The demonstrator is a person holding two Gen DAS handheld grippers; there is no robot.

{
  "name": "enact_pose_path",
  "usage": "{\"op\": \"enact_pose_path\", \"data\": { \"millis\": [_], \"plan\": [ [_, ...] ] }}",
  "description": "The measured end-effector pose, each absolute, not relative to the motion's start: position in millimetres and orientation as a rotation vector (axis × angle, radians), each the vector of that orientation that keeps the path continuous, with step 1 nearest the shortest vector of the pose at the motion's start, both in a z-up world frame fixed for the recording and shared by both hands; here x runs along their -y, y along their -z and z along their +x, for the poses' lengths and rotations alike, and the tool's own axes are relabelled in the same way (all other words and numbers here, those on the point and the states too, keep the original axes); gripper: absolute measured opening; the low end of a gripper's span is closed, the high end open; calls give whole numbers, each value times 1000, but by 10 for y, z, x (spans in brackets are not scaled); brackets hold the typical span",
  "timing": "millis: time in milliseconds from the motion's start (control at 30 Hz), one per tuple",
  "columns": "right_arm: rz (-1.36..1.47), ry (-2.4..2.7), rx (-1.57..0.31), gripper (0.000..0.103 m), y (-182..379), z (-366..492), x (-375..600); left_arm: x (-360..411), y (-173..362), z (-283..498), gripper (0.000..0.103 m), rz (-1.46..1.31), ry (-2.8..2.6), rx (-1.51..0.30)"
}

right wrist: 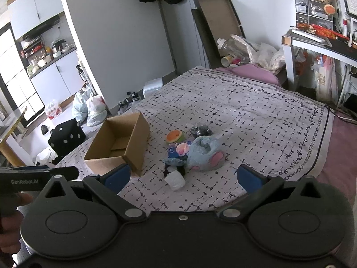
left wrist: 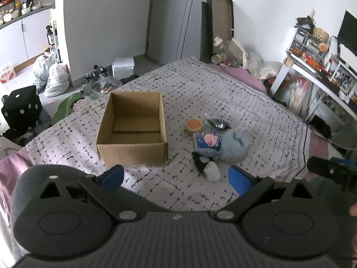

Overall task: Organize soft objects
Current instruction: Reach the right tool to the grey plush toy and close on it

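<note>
While both grippers hover above the patterned bedspread [left wrist: 200, 84], the left gripper [left wrist: 176, 178] and right gripper [right wrist: 181, 176] each hold their blue pads spread wide on nothing. Ahead of the left one sits an open cardboard box [left wrist: 133, 129]; the soft toys [right wrist: 196, 151] lie heaped just beyond the right one. Further ahead stand a cluttered desk [right wrist: 312, 42] and a grey wall [right wrist: 116, 44].
</note>
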State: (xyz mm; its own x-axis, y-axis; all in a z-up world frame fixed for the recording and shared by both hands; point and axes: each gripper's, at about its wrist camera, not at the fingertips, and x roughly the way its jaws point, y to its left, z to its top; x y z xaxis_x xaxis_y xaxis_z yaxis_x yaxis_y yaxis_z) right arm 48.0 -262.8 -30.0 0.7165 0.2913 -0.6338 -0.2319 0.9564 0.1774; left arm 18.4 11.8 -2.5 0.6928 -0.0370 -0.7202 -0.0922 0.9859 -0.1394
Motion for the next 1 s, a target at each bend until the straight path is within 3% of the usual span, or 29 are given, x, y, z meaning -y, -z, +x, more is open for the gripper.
{"op": "enact_pose_path", "data": {
  "millis": [1000],
  "plan": [
    [403, -138, -838, 103, 800, 1585, 3405, 302, 477, 1356, 96, -177, 33, -830]
  ]
}}
